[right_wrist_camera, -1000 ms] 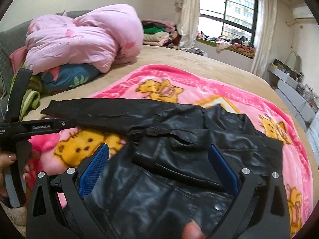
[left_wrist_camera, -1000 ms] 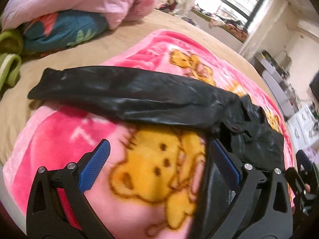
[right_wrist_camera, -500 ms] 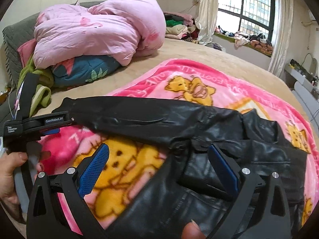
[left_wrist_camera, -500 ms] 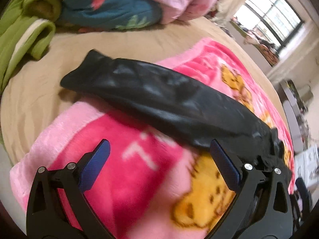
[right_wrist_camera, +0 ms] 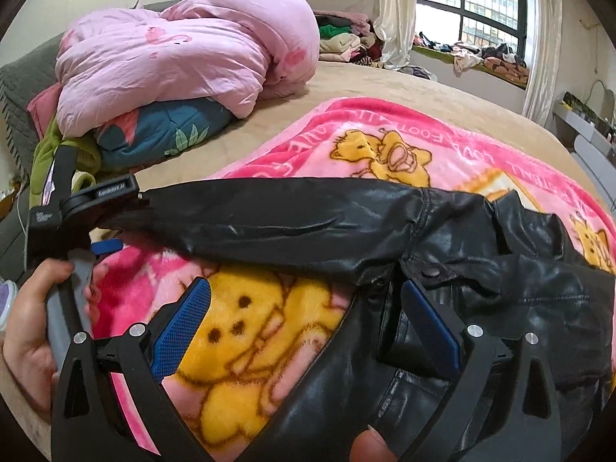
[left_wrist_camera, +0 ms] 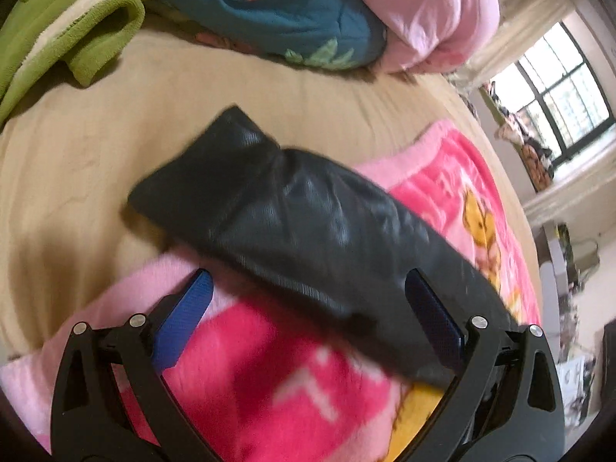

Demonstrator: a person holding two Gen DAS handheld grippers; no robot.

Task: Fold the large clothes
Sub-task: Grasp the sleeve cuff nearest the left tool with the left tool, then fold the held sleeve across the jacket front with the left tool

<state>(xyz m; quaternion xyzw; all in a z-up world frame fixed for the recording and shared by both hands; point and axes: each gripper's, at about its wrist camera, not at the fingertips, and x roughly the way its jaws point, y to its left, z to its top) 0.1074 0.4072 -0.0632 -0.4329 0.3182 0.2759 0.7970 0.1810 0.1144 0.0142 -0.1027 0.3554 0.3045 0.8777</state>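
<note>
2 words, "LOVE FOOTBALL", run upside down along pink blanket (right_wrist_camera: 454,146).

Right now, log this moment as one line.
left gripper: open, over sleeve | right gripper: open, over jacket | jacket on pink blanket, unfolded

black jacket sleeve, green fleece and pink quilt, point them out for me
black jacket sleeve (left_wrist_camera: 308,231), left wrist view, mid-sleeve
green fleece (left_wrist_camera: 65,34), left wrist view, folded edge
pink quilt (right_wrist_camera: 184,61), right wrist view, top of the bundle
</note>
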